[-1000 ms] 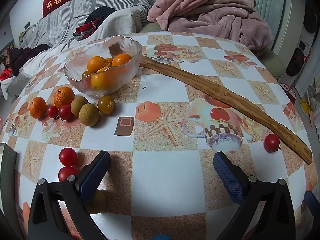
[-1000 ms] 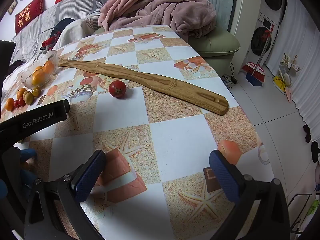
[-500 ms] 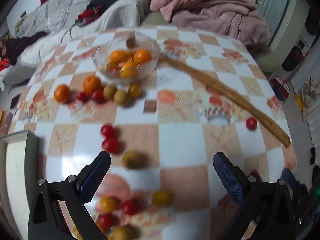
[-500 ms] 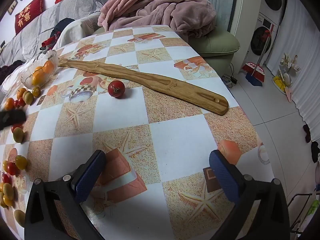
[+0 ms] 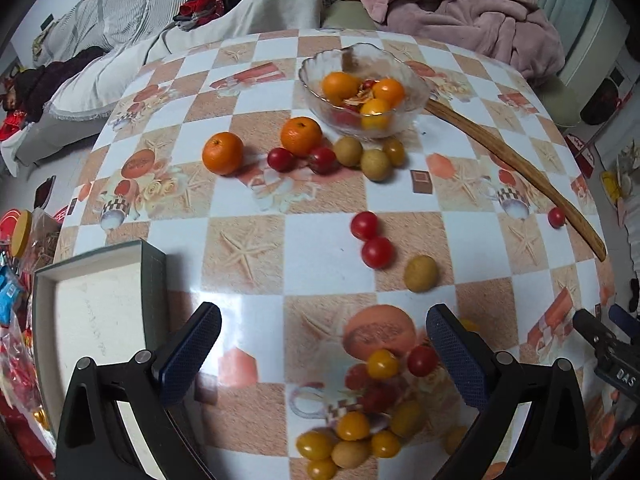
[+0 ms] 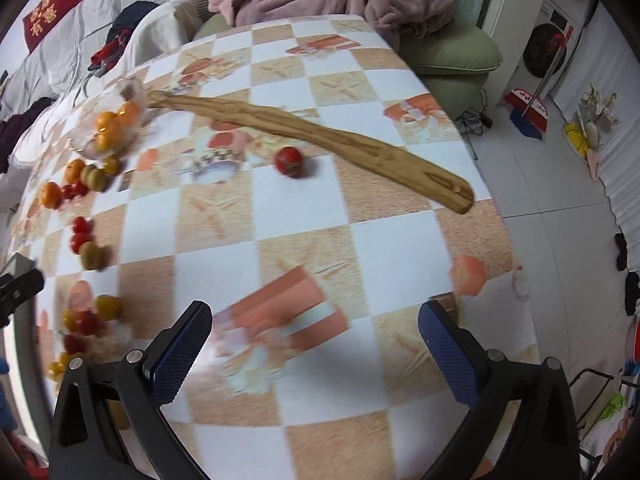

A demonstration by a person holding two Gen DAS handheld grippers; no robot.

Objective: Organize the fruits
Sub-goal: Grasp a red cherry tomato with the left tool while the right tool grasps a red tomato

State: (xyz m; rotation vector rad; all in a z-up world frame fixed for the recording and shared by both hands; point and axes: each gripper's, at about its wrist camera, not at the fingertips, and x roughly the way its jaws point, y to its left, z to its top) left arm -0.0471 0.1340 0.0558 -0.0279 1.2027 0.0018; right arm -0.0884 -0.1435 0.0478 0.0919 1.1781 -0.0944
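A glass bowl point(image 5: 418, 98) with oranges stands at the far side of the checkered table; it also shows in the right wrist view point(image 6: 132, 92). Two oranges point(image 5: 222, 153), red tomatoes point(image 5: 377, 253) and brown-green round fruits point(image 5: 420, 273) lie loose in front of it. A cluster of yellow and red small fruits point(image 5: 360, 420) lies between the fingers of my left gripper point(image 5: 322, 354), which is open and empty above them. My right gripper point(image 6: 314, 348) is open and empty over bare tablecloth. A lone red tomato point(image 6: 289, 161) lies ahead of it.
A long wooden stick point(image 6: 312, 140) lies diagonally across the table. A shallow white box with dark rim point(image 5: 100, 320) sits at the left near edge. A sofa with a pink blanket point(image 5: 460, 8) stands behind the table. The table's right edge drops to the floor point(image 6: 560, 220).
My left gripper has pulled back and up and swung left, so more fruit and the box came into view. My right gripper has risen and tilted a little. Both stay open.
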